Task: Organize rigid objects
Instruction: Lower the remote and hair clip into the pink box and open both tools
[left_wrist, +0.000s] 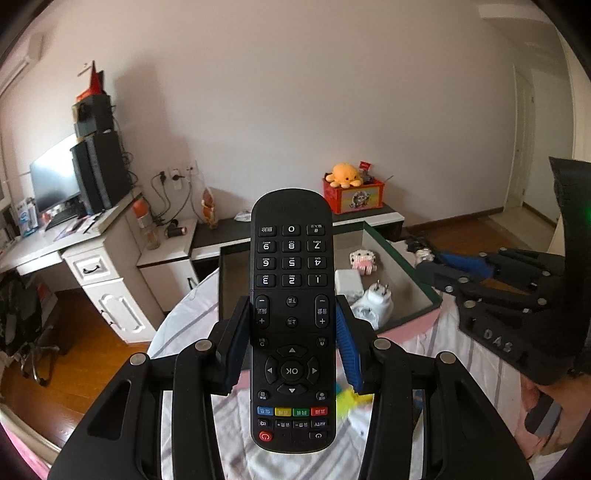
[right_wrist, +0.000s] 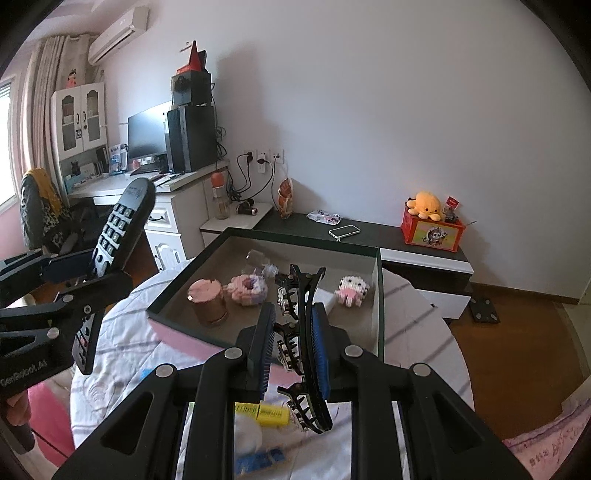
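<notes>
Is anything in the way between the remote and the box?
Nothing visible. The left hand-held gripper holds the remote up in the air, with open space between it and the box.

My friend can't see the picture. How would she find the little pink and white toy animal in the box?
Start at the big open box on the round table with the striped cloth. Look inside along the right-hand wall, past the black hair clip held in the right gripper. The pink and white bead toy sits there alone, apart from the pink-topped jar and the pink ring-shaped bead piece on the left.
</notes>
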